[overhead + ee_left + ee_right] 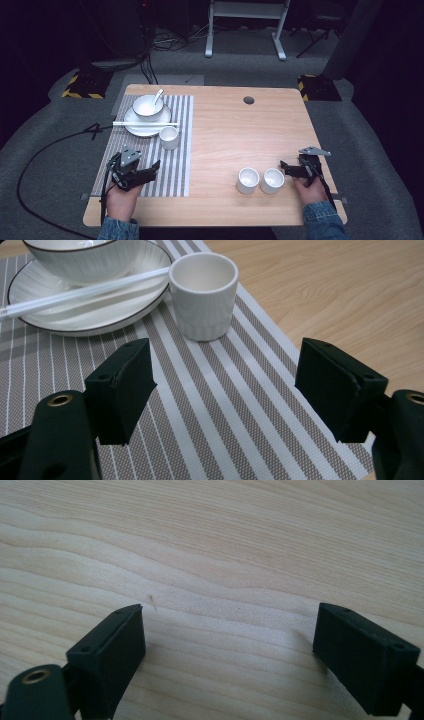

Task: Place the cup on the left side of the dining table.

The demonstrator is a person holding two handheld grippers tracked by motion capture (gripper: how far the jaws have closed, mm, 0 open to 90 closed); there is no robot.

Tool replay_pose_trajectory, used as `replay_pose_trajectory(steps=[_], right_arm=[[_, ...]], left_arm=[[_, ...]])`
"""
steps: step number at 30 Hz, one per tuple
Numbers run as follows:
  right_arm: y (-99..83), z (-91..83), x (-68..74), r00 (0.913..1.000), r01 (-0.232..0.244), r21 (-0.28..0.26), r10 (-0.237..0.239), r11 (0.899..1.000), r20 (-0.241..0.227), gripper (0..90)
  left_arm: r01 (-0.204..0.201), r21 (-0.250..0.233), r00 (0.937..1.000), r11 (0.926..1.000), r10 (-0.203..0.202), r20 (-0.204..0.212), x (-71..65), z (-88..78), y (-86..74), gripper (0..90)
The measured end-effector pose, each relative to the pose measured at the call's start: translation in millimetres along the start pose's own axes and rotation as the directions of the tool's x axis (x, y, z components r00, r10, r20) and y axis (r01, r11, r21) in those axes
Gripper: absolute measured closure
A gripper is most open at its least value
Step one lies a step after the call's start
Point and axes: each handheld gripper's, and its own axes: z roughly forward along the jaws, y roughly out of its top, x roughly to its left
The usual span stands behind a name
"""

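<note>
Three cups: one point(169, 137) stands on the striped mat point(177, 170) beside the plate point(145, 127), completing that place setting; two point(247, 180) wait near your right gripper point(286, 167). Your left gripper point(155, 167) hangs empty, jaws apart, short of the mat's cup. Your right gripper is likewise open over bare table point(240, 135).

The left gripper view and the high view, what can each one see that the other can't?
The left gripper view alone shows the weave of the striped mat up close and the inner faces of the open left tongs, with nothing between them. The high view alone shows two white cups near the right tongs, the whole table, both hands and the spoon in the bowl. Both show the bowl on its plate, the chopsticks and the cup on the mat.
</note>
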Motion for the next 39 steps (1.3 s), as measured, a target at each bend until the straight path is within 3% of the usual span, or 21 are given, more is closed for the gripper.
replay_pose_trajectory(steps=[8,20,29,39], right_arm=[[0.2,0.2,0.1,1.0,0.0,0.001,0.0,1.0,-0.001,13.2],[0.1,0.1,0.1,1.0,0.001,0.0,-0.001,1.0,-0.002,13.2],[-0.1,-0.1,0.4,1.0,0.003,0.0,-0.003,1.0,-0.004,13.3],[-0.3,-0.3,0.7,1.0,0.004,0.001,-0.004,1.0,-0.006,13.3]], left_arm=[[-0.016,0.032,0.9998,0.9994,0.015,0.011,-3.0,-10.3,-14.6,23.4],[-0.007,0.056,0.9997,0.9984,0.006,0.023,1.7,-22.9,-40.4,23.3],[-0.017,0.119,0.9991,0.9927,0.012,0.04,5.1,-18.5,-62.9,23.1],[0.002,0.168,0.9986,0.9858,-0.011,0.052,14.7,-12.1,-77.6,22.7]])
